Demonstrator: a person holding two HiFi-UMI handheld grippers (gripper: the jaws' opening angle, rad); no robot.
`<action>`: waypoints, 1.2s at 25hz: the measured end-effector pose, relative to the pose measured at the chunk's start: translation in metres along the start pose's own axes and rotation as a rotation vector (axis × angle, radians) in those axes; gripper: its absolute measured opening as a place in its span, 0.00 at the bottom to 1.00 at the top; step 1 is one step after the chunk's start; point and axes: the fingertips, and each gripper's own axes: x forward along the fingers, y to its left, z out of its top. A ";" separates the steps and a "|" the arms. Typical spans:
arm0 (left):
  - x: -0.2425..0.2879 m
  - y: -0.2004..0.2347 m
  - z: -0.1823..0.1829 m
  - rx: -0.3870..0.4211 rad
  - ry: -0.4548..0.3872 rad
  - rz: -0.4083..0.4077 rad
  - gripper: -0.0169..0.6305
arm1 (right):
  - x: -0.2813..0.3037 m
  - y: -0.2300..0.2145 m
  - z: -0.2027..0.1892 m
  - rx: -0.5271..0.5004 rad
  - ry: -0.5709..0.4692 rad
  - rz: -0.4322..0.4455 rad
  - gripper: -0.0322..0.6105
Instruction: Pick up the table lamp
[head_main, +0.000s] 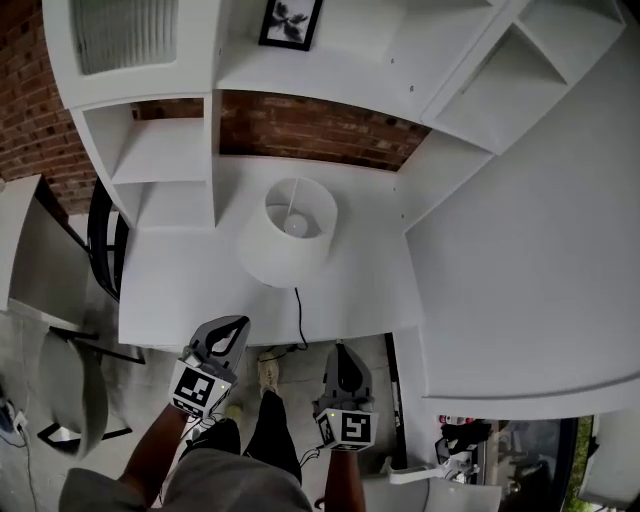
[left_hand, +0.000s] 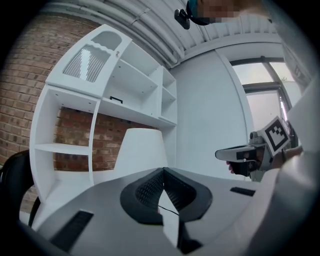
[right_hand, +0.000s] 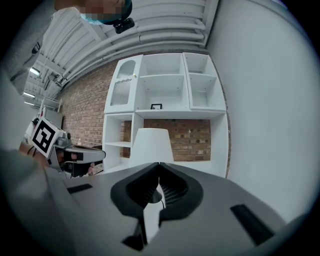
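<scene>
Straight ahead of both grippers: white table lamp with a tapered white fabric shade (head_main: 291, 228), upright near the middle of the white desk top (head_main: 170, 295), closer to its back edge and the red brick wall (head_main: 310, 130) than to its front edge. Long axis vertical; open top of the shade facing up, bulb visible inside. Thin black cord (head_main: 298, 312) running from under the shade to the front edge and over it.

Left grey two-jaw gripper (head_main: 233, 325): jaws closed tip to tip, nothing between them, tips about level with the front edge of the desk top, lamp ahead and a little to its right. Right grey two-jaw gripper (head_main: 339, 350): jaws likewise pressed together and empty, short of the front edge and above the floor, lamp ahead and a little to its left. Clear gap between the lamp and each gripper; no contact.

Seen along each gripper's own jaws, shade rising directly above the closed tips, so both aimed roughly at the lamp.

Judged slightly nearer: the left. Probably needed next: jaws opened, then a forward reach over the front edge, 1 gripper to each side of the shade, or lower toward the stem, hidden from above by the shade.
</scene>
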 end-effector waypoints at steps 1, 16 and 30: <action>0.007 0.002 -0.005 0.005 0.005 0.004 0.03 | 0.009 -0.004 -0.004 0.006 -0.003 0.012 0.08; 0.090 0.045 -0.091 -0.009 0.037 0.106 0.03 | 0.115 -0.036 -0.074 0.019 -0.023 0.123 0.08; 0.137 0.057 -0.138 -0.017 0.007 0.149 0.03 | 0.148 -0.057 -0.127 0.032 -0.050 0.146 0.08</action>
